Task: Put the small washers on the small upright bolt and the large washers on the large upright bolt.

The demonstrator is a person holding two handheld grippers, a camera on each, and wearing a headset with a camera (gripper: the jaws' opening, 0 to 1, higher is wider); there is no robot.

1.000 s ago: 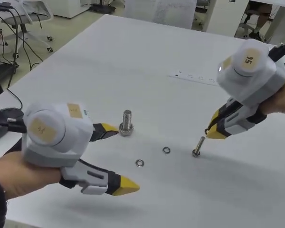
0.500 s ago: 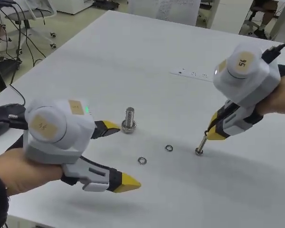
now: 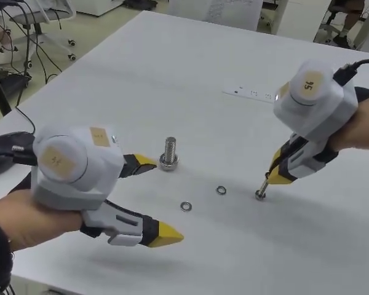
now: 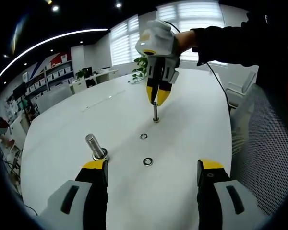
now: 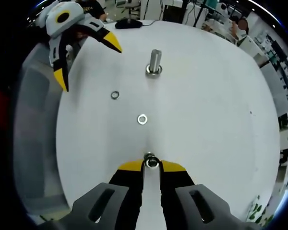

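My right gripper (image 3: 275, 176) is shut on the top of the small bolt (image 3: 260, 190), which stands slightly tilted with its head on the table. The bolt's end (image 5: 151, 161) shows between my closed right gripper (image 5: 152, 166) tips. The large bolt (image 3: 168, 153) stands upright left of centre, with what looks like a ring at its base. Two loose washers lie between the bolts: one washer (image 3: 186, 206) nearer me, the other washer (image 3: 221, 190) closer to the small bolt. My left gripper (image 3: 157, 198) hovers open near the large bolt and holds nothing.
The white table (image 3: 190, 92) stretches far back, with a power strip (image 3: 252, 94) beyond the right gripper. A black mouse and cable (image 3: 3, 150) lie at the left edge. Office chairs (image 3: 37, 24) stand off the table to the left.
The small bolt leaned more before; it now stands straighter under the right gripper. The left gripper has barely moved. The head camera shifted slightly.
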